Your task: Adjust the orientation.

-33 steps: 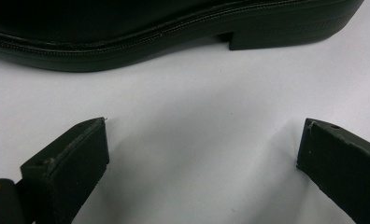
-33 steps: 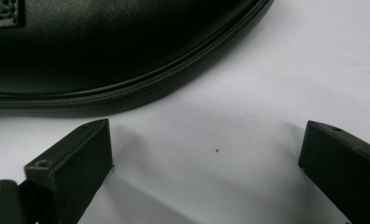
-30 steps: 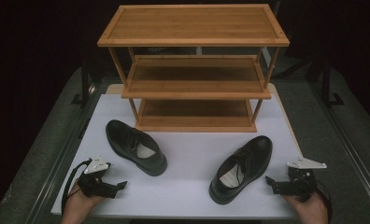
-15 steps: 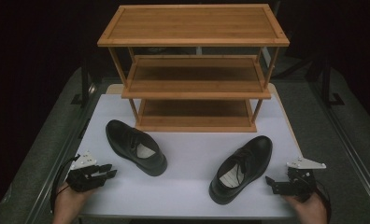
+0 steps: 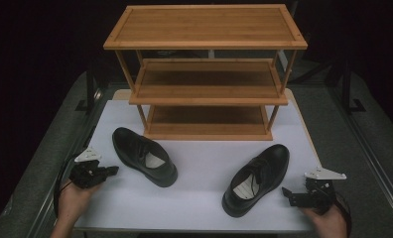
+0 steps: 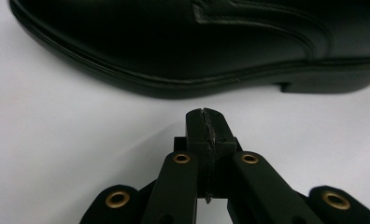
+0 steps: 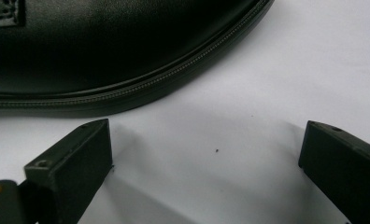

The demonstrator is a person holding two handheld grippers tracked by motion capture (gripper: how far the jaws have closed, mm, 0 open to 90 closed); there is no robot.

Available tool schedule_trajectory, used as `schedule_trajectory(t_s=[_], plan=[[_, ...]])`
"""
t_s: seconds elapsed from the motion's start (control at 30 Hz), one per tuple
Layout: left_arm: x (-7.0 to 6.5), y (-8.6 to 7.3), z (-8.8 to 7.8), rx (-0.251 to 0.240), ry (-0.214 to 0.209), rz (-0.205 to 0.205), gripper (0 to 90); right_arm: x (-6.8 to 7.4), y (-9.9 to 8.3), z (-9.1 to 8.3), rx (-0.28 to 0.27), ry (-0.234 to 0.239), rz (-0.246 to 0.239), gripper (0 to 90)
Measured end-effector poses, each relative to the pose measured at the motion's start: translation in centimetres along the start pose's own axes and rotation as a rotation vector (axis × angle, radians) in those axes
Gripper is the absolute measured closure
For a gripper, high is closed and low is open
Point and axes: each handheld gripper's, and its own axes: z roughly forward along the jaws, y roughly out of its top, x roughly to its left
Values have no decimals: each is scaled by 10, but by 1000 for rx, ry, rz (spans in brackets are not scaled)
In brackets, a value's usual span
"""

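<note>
White worktop [image 5: 199, 198] fills the near ground, with darkness and grey floor around it. Taking the left shoe [image 5: 144, 156] as the landmark: nearest the person and just to its left, the left tool [image 5: 111, 170] sits in a hand, tips aimed at the side of that shoe. Its jaws have just been closing, and in the left gripper view they stand pressed flat together [image 6: 206, 122] with nothing between them. The shoe's sole edge [image 6: 183, 86] lies a little beyond the tips, apart from them. Compared with a second ago, when this tool stood wide open lower on the worktop, it is now shut and has shifted up toward the shoe's heel end.

Well to the right of the left shoe, the right shoe [image 5: 258, 178] lies with its toe pointing up and right, its opening facing the person. Just right of it, the right tool [image 5: 287, 194] stands wide open and empty, in the same spot as a second ago; in the right gripper view its two pads [image 7: 75, 158] sit apart on bare worktop, with the shoe's welt [image 7: 141, 91] near but untouched.

Behind the left shoe stands a wooden shoe rack [image 5: 207, 74] with three bare shelves.

My reading: neither shoe is held yet. Shut jaws cannot take the left shoe, so the closing looks like a test squeeze or a nudge, and the tool would need to reopen before a grasp.
</note>
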Motion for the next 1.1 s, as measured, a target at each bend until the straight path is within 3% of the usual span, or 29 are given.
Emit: schedule_trajectory(t_s=[0.6,0.83,1.1], plan=[[48,45,-1,-14,55,-57,900,0,0,0,-2,0,0,22],[71,63,11,-43,81,-77,900,0,0,0,-3,0,1,22],[87,76,24,-38,96,-91,900,0,0,0,-3,0,0,23]])
